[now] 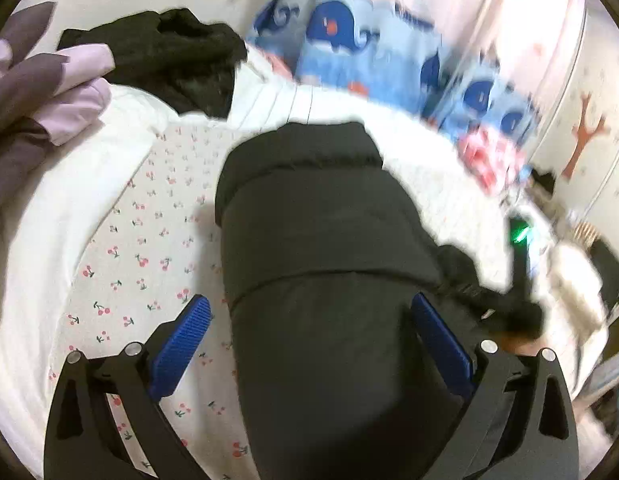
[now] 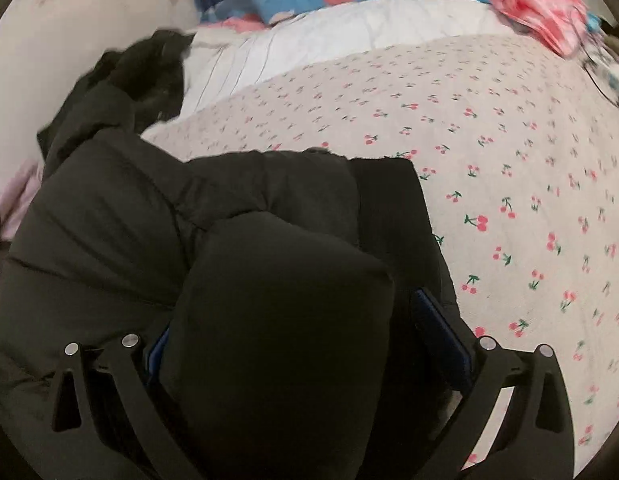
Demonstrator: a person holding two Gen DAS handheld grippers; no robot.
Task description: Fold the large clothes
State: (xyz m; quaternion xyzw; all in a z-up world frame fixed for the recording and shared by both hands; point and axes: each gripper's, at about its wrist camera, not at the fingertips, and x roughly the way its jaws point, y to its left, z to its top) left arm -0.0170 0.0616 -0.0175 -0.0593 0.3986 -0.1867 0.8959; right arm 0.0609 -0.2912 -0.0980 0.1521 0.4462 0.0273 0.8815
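Both grippers straddle the black puffer jacket on the cherry-print bed

The left gripper (image 1: 311, 354) stands wide open with the black puffer jacket (image 1: 309, 240) running out between its fingers, while the right gripper (image 2: 309, 344) has a padded fold bulging between its pads, seemingly pinched for folding; beyond the fingertips lies the cherry-print sheet (image 2: 489, 152), then another dark garment (image 1: 169, 56) beside the whale-print bedding (image 1: 349, 40)

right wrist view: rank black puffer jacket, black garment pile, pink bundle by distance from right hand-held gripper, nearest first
1. Black puffer jacket: between the fingers of the right hand-held gripper, at the bottom centre.
2. Black garment pile: upper left, beside the white bedding.
3. Pink bundle: far top right, at the bed's far edge.
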